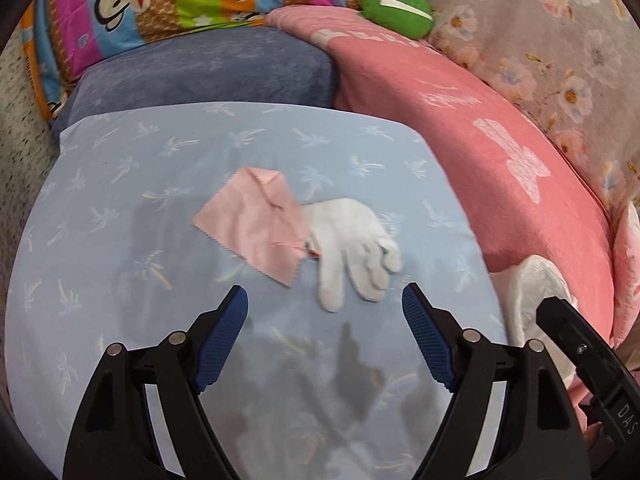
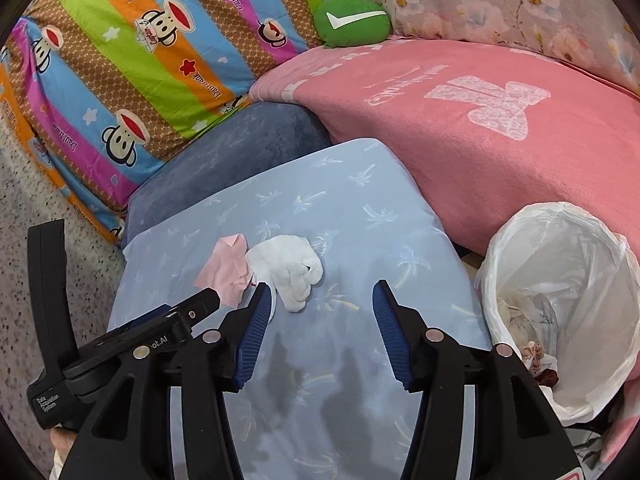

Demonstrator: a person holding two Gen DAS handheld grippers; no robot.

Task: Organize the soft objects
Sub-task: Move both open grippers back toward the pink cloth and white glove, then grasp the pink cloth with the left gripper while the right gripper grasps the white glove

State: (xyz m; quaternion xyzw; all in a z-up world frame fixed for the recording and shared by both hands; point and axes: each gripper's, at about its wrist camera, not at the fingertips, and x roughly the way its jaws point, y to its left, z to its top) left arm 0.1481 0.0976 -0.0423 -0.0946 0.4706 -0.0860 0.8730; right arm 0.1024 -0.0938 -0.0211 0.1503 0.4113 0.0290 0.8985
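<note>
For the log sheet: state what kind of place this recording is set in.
Probably a bedroom or sleeping corner at home. Bedding is piled around: a striped cartoon-monkey quilt, a pink blanket and a blue palm-print pillow, with a bag-lined waste bin beside them.

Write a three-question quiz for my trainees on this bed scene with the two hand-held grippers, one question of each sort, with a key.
1. True or false: the left gripper is shut on the white glove.
2. Which item overlaps the glove's cuff?
A. green check-mark cushion
B. pink cloth
C. white bin liner
3. Fill in: the glove and cloth lie on the light blue ____-patterned pillow.

Key
1. False: both the left gripper and the right gripper are open and empty.
2. B
3. palm tree
</note>
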